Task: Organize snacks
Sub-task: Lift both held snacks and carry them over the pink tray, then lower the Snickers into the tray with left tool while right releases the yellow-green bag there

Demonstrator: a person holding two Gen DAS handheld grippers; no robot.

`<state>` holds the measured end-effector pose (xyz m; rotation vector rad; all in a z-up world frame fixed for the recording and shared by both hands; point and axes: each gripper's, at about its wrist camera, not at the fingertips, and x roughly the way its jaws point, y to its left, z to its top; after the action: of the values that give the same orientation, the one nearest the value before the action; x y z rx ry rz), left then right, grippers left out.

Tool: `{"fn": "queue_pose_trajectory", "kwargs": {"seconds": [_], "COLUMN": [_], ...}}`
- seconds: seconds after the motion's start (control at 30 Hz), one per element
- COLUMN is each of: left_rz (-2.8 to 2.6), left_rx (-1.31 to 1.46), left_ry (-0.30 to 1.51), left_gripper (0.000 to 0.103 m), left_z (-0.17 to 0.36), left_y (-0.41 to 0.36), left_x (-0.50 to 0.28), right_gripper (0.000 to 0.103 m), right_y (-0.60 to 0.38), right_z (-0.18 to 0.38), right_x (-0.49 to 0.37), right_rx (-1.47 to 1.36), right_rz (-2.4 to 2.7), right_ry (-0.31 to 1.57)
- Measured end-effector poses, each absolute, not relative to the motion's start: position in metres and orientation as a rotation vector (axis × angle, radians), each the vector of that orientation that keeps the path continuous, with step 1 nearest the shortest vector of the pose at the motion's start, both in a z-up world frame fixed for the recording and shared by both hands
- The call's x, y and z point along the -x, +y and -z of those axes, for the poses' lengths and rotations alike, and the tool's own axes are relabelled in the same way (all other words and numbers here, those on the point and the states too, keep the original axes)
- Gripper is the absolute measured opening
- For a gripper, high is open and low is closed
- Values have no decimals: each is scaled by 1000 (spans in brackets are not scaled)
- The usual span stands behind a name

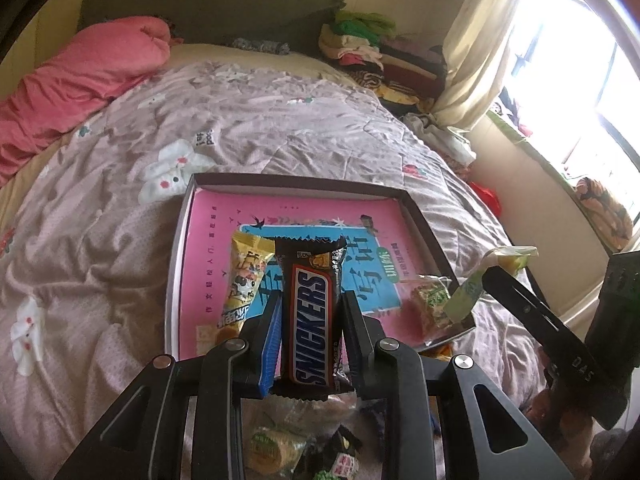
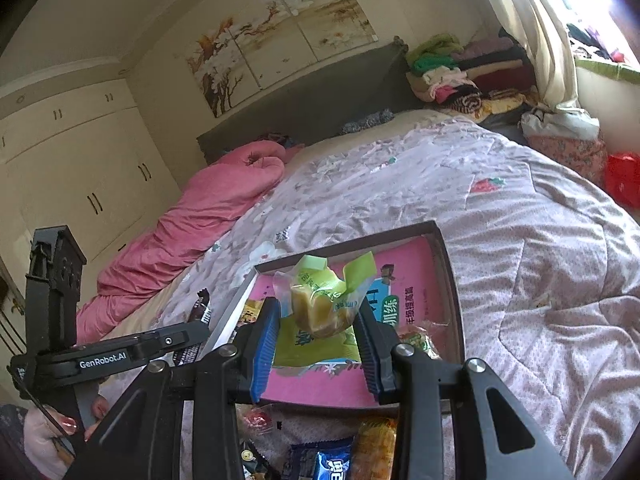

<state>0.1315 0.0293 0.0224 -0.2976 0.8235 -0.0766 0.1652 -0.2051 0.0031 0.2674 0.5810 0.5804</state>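
My left gripper (image 1: 310,300) is shut on a brown Snickers bar (image 1: 311,316), held over the near part of a shallow box (image 1: 304,182) with a pink and blue lining, lying on the bed. A yellow snack packet (image 1: 246,280) and a clear-wrapped green cake (image 1: 430,304) lie in the box. My right gripper (image 2: 318,312) is shut on a green-wrapped pastry (image 2: 324,300) above the box's (image 2: 446,264) near right side; it shows in the left wrist view (image 1: 480,280) too.
Loose snacks (image 1: 272,444) lie on the quilt in front of the box, also seen in the right wrist view (image 2: 332,456). A pink blanket (image 1: 76,84) lies at the bed's left. Folded clothes (image 1: 372,44) pile by the headboard.
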Motion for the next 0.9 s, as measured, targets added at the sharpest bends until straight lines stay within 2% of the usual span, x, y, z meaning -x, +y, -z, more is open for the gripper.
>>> {"fn": "queue_pose_trajectory", "kwargs": {"seconds": [0.9], "left_rz": [86], "left_rx": [271], "left_ry": [890], "left_gripper": [29], "left_z": [24], "left_y": [24], "left_x": [-167], "right_gripper": [38], "right_y": [-183], "right_z": [30], "right_x": [-191], "right_rx": [-242], "right_rz": [-583], "right_ry": [729]}}
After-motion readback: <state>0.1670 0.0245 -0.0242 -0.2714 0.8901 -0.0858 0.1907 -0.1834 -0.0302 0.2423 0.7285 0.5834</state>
